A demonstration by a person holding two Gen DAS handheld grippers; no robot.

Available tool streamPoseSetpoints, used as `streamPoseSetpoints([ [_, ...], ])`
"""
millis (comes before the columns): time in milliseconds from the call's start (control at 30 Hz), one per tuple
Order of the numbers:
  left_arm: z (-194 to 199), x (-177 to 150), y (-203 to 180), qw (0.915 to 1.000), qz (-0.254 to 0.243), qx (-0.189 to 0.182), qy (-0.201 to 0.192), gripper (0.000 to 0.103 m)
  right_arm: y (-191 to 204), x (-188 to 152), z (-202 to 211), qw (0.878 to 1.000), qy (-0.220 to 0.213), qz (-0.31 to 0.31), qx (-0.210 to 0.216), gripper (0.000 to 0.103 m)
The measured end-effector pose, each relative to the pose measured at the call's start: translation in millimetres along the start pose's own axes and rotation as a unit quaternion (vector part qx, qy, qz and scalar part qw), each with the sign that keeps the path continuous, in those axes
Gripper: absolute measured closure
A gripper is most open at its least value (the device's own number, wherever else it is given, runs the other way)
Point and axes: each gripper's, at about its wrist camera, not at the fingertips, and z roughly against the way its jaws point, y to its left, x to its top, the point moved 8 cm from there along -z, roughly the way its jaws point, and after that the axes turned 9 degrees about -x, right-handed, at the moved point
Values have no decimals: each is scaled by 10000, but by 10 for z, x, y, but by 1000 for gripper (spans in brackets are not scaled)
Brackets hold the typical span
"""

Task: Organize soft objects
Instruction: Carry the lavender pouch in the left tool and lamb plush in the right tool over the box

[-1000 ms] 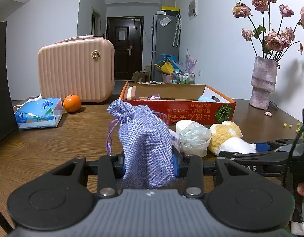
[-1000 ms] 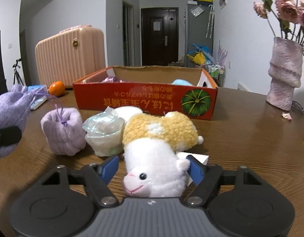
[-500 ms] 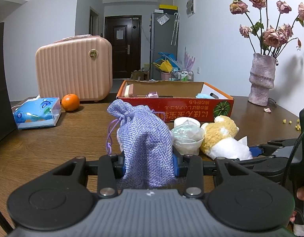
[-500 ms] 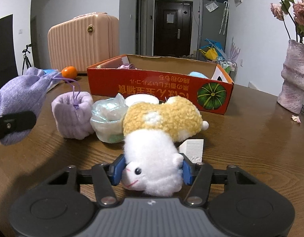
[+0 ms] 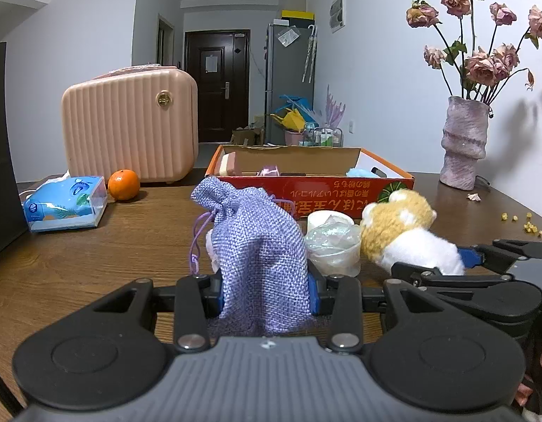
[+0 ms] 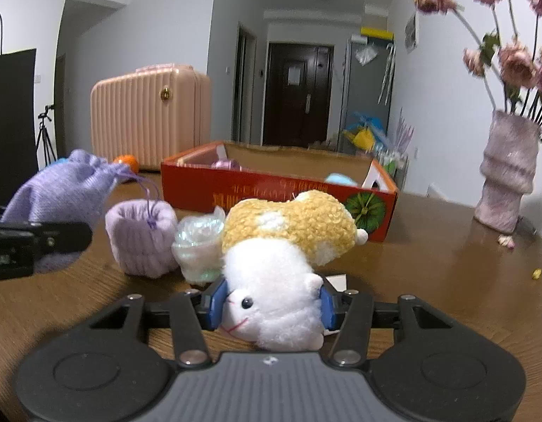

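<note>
Our left tongs (image 5: 265, 295) are clenched on the purple pouch (image 5: 260, 253), the blue pads pressing its lower sides while its gathered neck and drawstring stand up above the jaws. Our right tongs (image 6: 271, 304) have the plush toy (image 6: 281, 263) between the pads — the jaws are closing, and both pads already press into its white head, the yellow body stretching away ahead of them.

Just beyond the right tongs and to their left sit a wrapped cup (image 6: 198, 249) and, further left, a lilac knit roll (image 6: 142, 242), the two touching or nearly so; the cup also touches the toy. Seen from the left tongs, the cup lies just right of the pouch, and the toy further right, with the right tongs reaching in from that side.

Ahead of both tongs stands the red box (image 5: 341, 197) on the table (image 5: 95, 256), a few small things inside it. Left of the box, far ahead of the left tongs, are an orange (image 5: 123, 184), a tissue pack (image 5: 65, 204) and a pink case (image 5: 130, 126). A vase (image 6: 508, 176) of dried roses stands far right.
</note>
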Motion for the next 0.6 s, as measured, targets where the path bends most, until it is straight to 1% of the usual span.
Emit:
streamPoseSetpoints([
  [167,8,-1,-3,10000,3,-8,-15,63,-8,74,148,9993,-343,-83,-142,53],
  [333,22,6,-4,10000,14,-38,-49,63,-41,133,300,9976,-606,-259,-193,53],
  [600,60,28,-28,9998,-9,-81,-158,63,-12,153,430,9961,-806,-315,-183,53],
])
